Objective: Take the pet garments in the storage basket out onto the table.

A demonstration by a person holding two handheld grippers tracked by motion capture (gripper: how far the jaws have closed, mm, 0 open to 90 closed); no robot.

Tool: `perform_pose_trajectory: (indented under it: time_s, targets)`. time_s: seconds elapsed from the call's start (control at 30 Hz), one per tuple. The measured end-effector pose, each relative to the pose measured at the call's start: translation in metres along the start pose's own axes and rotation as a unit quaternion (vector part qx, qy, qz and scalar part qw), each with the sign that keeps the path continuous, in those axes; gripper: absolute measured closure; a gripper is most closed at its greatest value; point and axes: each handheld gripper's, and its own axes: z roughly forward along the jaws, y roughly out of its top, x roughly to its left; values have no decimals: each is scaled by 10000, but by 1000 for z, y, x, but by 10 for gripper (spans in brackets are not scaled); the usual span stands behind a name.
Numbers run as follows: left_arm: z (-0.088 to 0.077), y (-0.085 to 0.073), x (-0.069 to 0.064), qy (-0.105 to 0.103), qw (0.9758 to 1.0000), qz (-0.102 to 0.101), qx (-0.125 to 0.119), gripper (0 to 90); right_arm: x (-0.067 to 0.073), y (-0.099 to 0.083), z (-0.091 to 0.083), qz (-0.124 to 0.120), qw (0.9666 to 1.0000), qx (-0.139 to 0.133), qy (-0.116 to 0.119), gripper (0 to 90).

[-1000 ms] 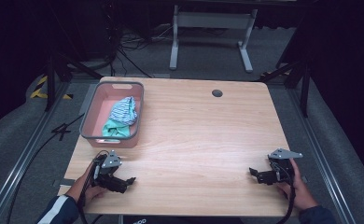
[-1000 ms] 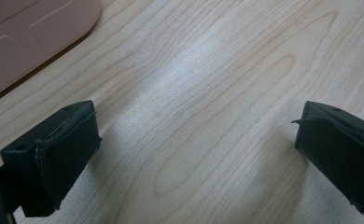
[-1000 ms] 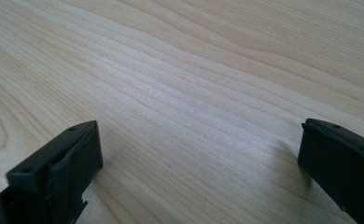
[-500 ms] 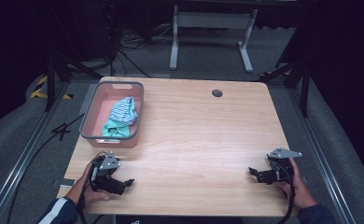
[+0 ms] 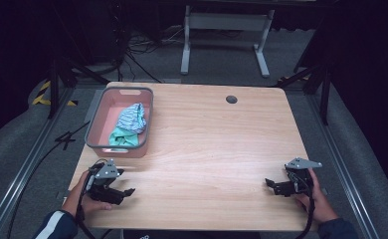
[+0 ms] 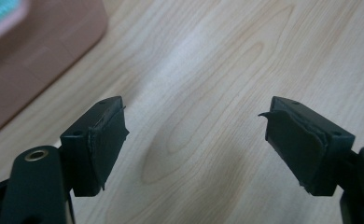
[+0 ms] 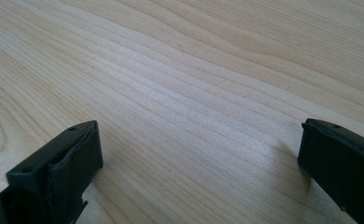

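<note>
Two claws sit low at the near edge of the desk (image 5: 207, 144), one per hand, well apart from each other. Left claw (image 5: 125, 191) is at the near-left corner, held by the left hand (image 5: 85, 196), which comes in from the bottom w/ a dark sleeve w/ a white stripe (image 5: 52, 226) at the wrist. Its jaws point toward the desk's middle & slightly away from the person, and its grey three-cornered plate (image 5: 107, 171) faces up. In the left gripper view the left claw's jaws stand spread wide w/ bare wood grain between them, nothing pinched; pads (image 6: 106, 142) look frayed at the edges.

Right claw (image 5: 271, 184) is at the near-right, gripped by the right hand (image 5: 319, 201), forearm entering from the bottom-right corner. Jaws point left across the desk toward the other claw. In the right gripper view they are also spread wide, just above or on the wood, can't tell which, empty between.

Far-left on the desk sits a pink bin w/ a grey rim (image 5: 95, 122), beyond the left claw and apart from it. Inside lie crumpled cloths: a blue-white striped one (image 5: 132, 118) on top of or against a teal one (image 5: 121, 137). A corner of the bin shows blurred at upper left in the left gripper view. Small dark round hole (image 5: 231, 99) sits near the far edge of the desk.
</note>
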Motion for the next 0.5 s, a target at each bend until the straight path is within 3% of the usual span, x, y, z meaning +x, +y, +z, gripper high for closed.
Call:
perform_pose_trajectory:
  time_s: [0.17,0.3,0.5]
  targets:
    - [-32,16,6,65,9993,0,-368,200,0,0,0,-8,10000,2,-1,2]
    - [-43,27,12,183,9990,-47,-403,176,0,0,0,-9,10000,2,-2,2]
    - [-62,53,26,309,9982,63,-508,174,0,0,0,-8,10000,3,-1,2]
